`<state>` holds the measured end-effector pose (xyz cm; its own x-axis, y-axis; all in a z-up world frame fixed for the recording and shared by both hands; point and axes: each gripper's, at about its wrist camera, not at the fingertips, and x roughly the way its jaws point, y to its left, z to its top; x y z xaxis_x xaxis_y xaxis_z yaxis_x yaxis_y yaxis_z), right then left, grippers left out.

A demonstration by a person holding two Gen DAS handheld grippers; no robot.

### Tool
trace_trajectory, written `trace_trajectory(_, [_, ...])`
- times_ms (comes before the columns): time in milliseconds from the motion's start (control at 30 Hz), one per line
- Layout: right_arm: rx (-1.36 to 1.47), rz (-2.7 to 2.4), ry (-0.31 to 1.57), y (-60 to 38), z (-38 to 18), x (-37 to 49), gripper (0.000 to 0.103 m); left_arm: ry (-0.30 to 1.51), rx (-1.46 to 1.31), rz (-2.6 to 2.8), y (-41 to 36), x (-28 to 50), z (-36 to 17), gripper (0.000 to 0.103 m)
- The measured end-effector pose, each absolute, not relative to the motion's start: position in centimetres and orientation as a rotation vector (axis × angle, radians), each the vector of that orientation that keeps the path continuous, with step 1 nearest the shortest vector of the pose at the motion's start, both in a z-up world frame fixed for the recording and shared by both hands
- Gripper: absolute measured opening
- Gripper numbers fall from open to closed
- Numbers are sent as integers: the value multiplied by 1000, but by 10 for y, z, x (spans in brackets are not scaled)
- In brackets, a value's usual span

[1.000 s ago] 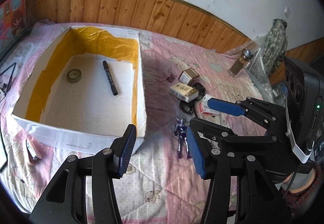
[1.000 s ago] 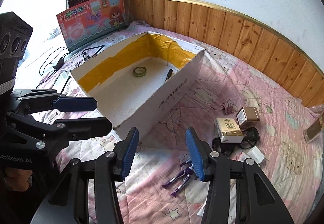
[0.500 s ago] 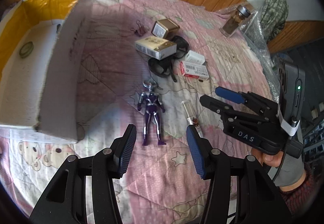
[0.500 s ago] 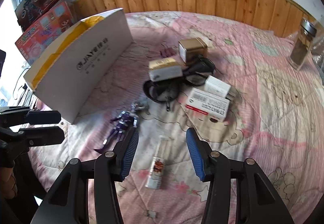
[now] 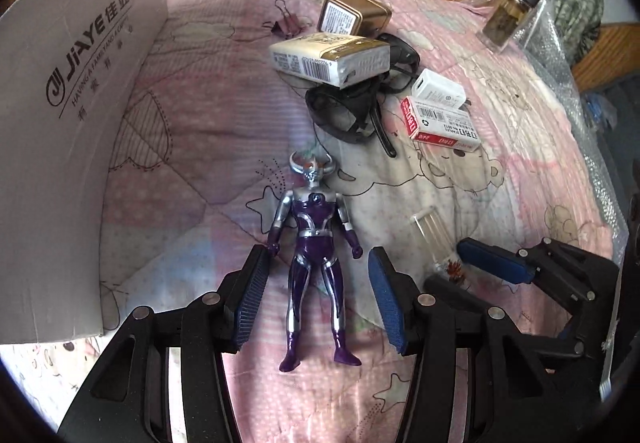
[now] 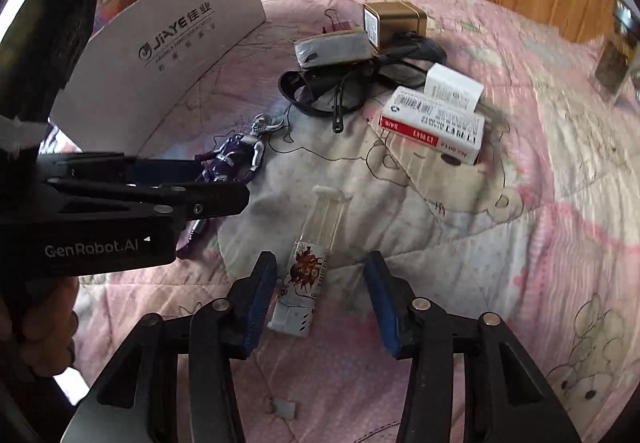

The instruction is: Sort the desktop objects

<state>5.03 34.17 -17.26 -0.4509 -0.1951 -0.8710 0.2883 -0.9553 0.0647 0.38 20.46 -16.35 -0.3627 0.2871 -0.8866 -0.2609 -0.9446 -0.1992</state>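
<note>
- Cardboard box (image 5: 76, 91) stands far left; its inside, seen a second ago, is now hidden behind the wall.
- Left gripper (image 5: 316, 295) has been lowered over the purple figure (image 5: 316, 239); jaws closing, spread wide, figure between them, untouched.
- Right gripper (image 6: 318, 297) has been dropped over the clear tube (image 6: 310, 263); jaws closing, not yet pinching.
- Both grasps judged imminent; the near-right pile is unsorted.

Open quilt (image 5: 208, 227) lay between the cardboard box wall (image 5: 76, 131) on the left and the purple figure (image 5: 316, 243), while farther off the heap of sunglasses (image 5: 344, 111) and small boxes (image 5: 440, 123) crowded the way, the right gripper (image 5: 460, 267) closing just beside.
</note>
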Motion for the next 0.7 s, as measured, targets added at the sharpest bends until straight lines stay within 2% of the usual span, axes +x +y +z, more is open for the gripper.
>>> trace_trajectory(67, [1429,-2493,207,341,-173,51,21,12,-1515,2367,207,5,-163,47])
trace_trajectory(100, [1422,-2499,191,344,-173,50,20,13,-1508,2369,207,5,-162,46])
trace_trajectory(400, [1414,-2530,-67,369,-153,46,20,-160,-1468,2356,192,2,-144,44])
trace_trajectory(700, [1371,-2568,-62,357,-129,53,20,-223,-1384,2361,183,14,-109,44])
